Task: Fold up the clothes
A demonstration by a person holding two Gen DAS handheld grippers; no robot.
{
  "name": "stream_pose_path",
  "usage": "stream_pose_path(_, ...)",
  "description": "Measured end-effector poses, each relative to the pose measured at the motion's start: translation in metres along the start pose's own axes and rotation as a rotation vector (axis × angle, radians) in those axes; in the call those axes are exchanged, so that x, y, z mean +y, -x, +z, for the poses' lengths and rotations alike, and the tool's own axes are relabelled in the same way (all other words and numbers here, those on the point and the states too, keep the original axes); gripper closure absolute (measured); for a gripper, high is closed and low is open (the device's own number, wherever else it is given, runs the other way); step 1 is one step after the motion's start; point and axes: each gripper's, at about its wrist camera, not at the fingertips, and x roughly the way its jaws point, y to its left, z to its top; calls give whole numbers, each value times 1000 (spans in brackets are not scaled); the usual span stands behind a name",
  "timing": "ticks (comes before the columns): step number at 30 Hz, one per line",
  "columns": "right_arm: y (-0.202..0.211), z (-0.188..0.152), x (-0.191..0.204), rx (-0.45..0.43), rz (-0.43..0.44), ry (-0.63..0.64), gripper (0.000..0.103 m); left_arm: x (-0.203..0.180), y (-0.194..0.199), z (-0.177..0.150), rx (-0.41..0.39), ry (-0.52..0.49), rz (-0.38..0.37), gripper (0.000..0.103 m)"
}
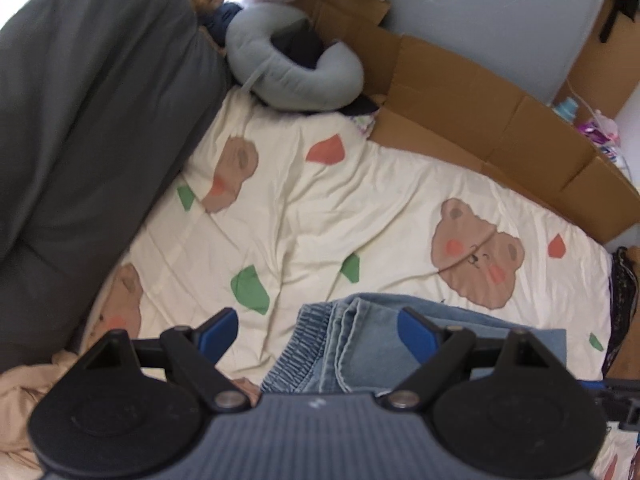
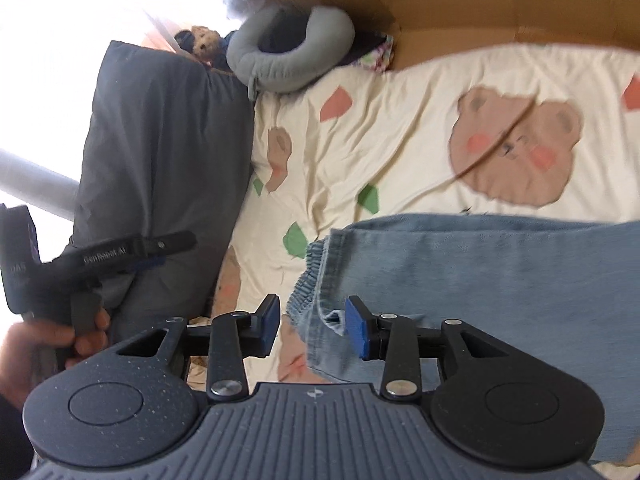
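left claw [image 1: 320, 334] wide, empty | right claw [image 2: 312, 328] part-open (empty) | jeans [image 2: 480, 280] below both

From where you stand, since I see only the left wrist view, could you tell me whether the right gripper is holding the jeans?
Observer: No. The right gripper is open, its pads apart over the waistband of the jeans and pressing on nothing.
Operator: Thank you. How far do the jeans run to the right?
Observer: They lie across the bear-print sheet and pass the right edge of the right wrist view.
Operator: And is my left gripper clear of them?
Observer: Yes. The left gripper, held by a hand, shows off to the left against the grey bedding, not touching the denim.
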Motion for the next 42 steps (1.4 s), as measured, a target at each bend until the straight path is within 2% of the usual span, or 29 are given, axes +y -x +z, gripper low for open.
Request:
stream_pose_path(3,29,2,-1,-47,-28,7,57,-3,21,4,-31,-19,-8,14)
stream_pose_path(5,45,5,-3,-66,-16,17,56,-2,31,3,-39,-13,2,14)
stream_pose_path(8,59,11,-9,-88,-26,36,56,3,40,-4,-25,10,17,14)
stream_pose_path(13,65,15,-28,-94,8,-4,56,6,49,-25,0,17,57,14)
stream_pose_path(17,63,16,-41,-107,47,-48,56,3,48,-48,-3,-58,51,14)
stream_pose_path(19,57,14,-45,-112,50,-51,56,6,41,-57,-2,-71,47,14)
stream_pose_path(25,27,5,-56,-99,17,-13,56,31,7,-72,-13,-52,-35,14)
stream_pose_path(27,14,3,-58,-89,0,22,56,36,-6,-78,-25,-59,-41,14)
stream_pose_path(34,-24,-12,-83,-67,-36,19,56,52,-49,-101,-20,-101,-39,14)
stream_pose_path(39,-51,-17,-101,-40,-68,20,56,76,-76,-118,12,-68,-58,16)
stream_pose_path(42,-62,-17,-110,-35,-70,42,56,87,-82,-125,-3,6,-54,17)
